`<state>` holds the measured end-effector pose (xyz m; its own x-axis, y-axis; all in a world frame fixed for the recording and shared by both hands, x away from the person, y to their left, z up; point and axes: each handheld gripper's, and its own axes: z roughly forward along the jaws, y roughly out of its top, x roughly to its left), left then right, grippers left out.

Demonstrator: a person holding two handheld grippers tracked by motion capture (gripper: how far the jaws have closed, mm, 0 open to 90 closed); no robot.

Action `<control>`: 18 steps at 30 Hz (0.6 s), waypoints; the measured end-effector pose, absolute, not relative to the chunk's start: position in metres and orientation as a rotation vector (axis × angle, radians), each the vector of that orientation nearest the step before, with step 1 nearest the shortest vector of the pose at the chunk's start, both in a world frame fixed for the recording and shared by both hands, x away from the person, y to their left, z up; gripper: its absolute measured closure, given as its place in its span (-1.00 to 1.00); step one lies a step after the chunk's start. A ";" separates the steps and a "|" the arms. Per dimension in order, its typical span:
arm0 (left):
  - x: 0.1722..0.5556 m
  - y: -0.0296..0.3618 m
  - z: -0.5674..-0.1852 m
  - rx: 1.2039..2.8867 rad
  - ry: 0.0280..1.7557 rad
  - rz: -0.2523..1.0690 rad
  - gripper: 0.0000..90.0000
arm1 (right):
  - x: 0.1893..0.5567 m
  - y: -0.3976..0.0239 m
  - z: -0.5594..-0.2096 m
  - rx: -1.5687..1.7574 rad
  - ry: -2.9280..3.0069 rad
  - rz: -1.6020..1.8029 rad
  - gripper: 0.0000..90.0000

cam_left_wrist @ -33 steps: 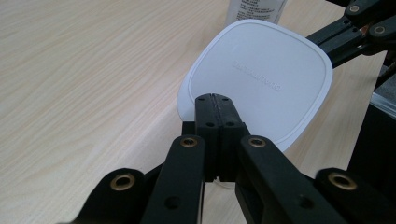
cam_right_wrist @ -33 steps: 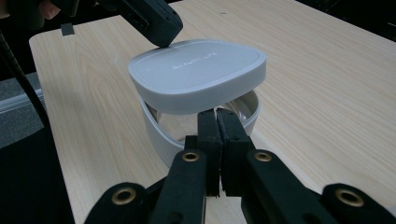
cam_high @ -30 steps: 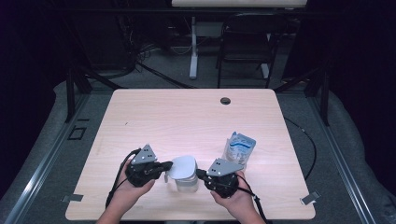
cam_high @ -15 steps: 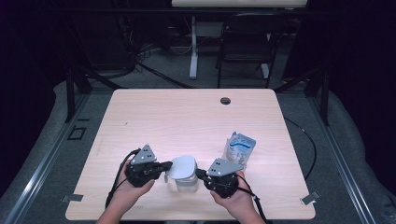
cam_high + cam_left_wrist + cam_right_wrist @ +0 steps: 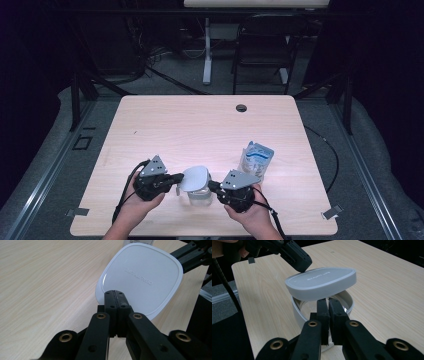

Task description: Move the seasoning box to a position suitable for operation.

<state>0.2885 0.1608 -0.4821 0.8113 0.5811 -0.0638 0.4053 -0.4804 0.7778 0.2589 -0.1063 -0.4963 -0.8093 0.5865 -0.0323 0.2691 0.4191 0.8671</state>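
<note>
A white rounded-square lid (image 5: 195, 178) hangs tilted just above a clear, white-rimmed container (image 5: 199, 196) near the table's front edge. My left gripper (image 5: 176, 180) comes in from the left and is shut on the lid's edge; in the left gripper view the jaws (image 5: 115, 292) pinch the near rim of the lid (image 5: 142, 277). My right gripper (image 5: 212, 187) comes in from the right. In the right gripper view its jaws (image 5: 327, 300) are closed on the near wall of the container (image 5: 298, 312), with the lid (image 5: 322, 282) raised over it.
A clear plastic bag with blue print (image 5: 256, 157) stands to the right, behind my right hand. The light wooden table (image 5: 200, 130) has a cable hole (image 5: 241, 107) near its far edge. A chair and desk legs stand beyond the table.
</note>
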 end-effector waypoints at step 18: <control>0.288 0.163 -0.483 2.157 0.717 0.267 1.00 | 0.257 -0.104 -0.492 0.724 2.330 1.364 0.93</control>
<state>0.2882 0.1628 -0.4827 0.8146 0.5776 -0.0536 0.4015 -0.4948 0.7707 0.2568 -0.1040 -0.4924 -0.8103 0.5848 -0.0378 0.2533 0.4076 0.8773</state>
